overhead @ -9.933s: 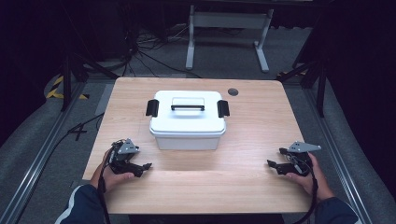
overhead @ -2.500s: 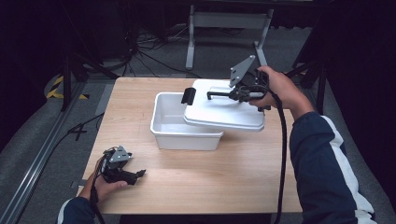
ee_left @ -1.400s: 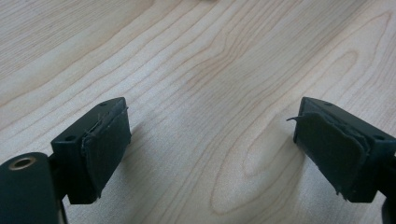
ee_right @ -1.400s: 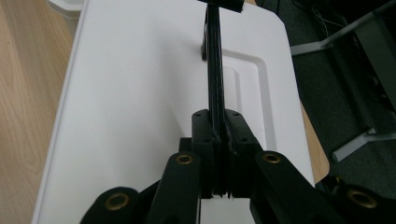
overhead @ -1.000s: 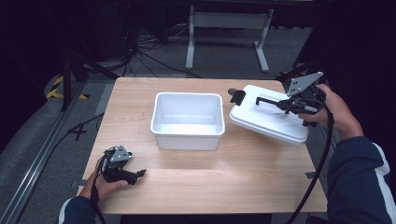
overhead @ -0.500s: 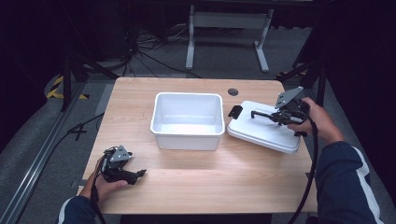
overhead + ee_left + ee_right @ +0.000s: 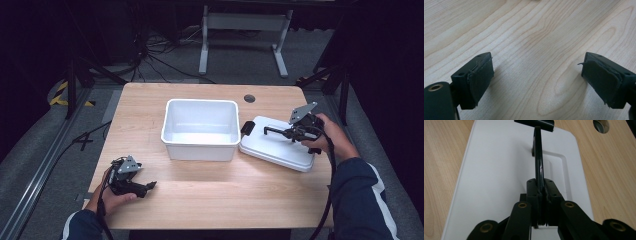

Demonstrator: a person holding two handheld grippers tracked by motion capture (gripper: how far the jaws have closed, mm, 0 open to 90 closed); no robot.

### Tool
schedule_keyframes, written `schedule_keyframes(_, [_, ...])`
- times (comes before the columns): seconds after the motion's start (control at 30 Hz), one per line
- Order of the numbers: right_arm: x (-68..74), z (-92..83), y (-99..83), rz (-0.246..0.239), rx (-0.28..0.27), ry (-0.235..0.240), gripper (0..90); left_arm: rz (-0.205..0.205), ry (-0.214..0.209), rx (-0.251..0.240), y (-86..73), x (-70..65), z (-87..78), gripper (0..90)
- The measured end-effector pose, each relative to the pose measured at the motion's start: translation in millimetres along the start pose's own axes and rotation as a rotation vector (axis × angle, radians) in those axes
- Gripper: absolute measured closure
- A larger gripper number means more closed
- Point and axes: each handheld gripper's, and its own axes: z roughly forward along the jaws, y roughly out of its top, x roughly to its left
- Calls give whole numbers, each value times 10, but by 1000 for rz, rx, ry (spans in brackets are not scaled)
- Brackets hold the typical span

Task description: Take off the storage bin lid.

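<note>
An open white plastic box [image 7: 200,128] stands at the middle of the wooden table [image 7: 210,200]. Its white lid [image 7: 274,145] lies flat on the table just right of the box, a black clip [image 7: 247,128] at its near-box end. My right gripper [image 7: 292,131] is shut on the lid's black handle [image 7: 538,160], which stands upright over the lid [image 7: 499,170]. My left gripper [image 7: 142,187] rests low at the table's front left, held in a hand. Its jaws stand wide open over bare wood, with nothing between the pads [image 7: 480,77].
A round cable hole [image 7: 249,98] sits in the tabletop behind the lid, also seen at the hole [image 7: 602,125] beyond the lid's far corner. A metal stand [image 7: 242,30] and cables lie on the floor behind the table.
The right gripper lifted the lid off the box, carried it right and lowered it onto the table beside the box. The left gripper has stayed at the front left.
</note>
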Motion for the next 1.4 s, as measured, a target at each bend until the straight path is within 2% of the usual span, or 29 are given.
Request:
schedule_keyframes(0.13, [5, 48, -39, 6, 0, 12, 843, -11, -8, 3, -2, -6, 1, 112])
schedule_keyframes(0.17, [2, 68, -50, 7, 0, 14, 842, 1, -2, 0, 1, 3, 0, 112])
schedule_keyframes(0.37, [11, 152, -94, 15, 35, 21, 838, -1, -2, 0, 2, 3, 3, 112])
schedule_keyframes(0.5, [21, 180, -131, 19, 40, 24, 839, -2, 0, 0, 2, 0, 3, 112])
schedule_keyframes(0.6, [27, 234, -202, 43, 48, 17, 836, -2, 0, 0, 2, 0, 2, 112])
schedule_keyframes(0.73, [21, 229, -246, 61, 20, 26, 835, -3, -1, 0, 2, 1, 3, 111])
schedule_keyframes(0.93, [-7, 232, -256, 72, 19, 19, 826, 0, -3, 0, 4, 5, 6, 111])
schedule_keyframes(1.07, [-12, 228, -251, 70, 38, 2, 822, -1, -3, 0, 5, 4, 7, 111])
schedule_keyframes(1.23, [-13, 175, -265, 88, 4, -3, 766, -1, -3, 0, 5, 4, 7, 110])
schedule_keyframes(1.3, [0, 138, -284, 105, -38, 0, 724, -1, -1, 0, 5, 2, 8, 110])
schedule_keyframes(1.33, [0, 138, -284, 105, -38, 0, 724, -2, 5, -7, 3, -1, 13, 110])
schedule_keyframes(1.4, [4, 93, -309, 141, -67, -31, 690, -2, 4, -6, 3, -1, 13, 110])
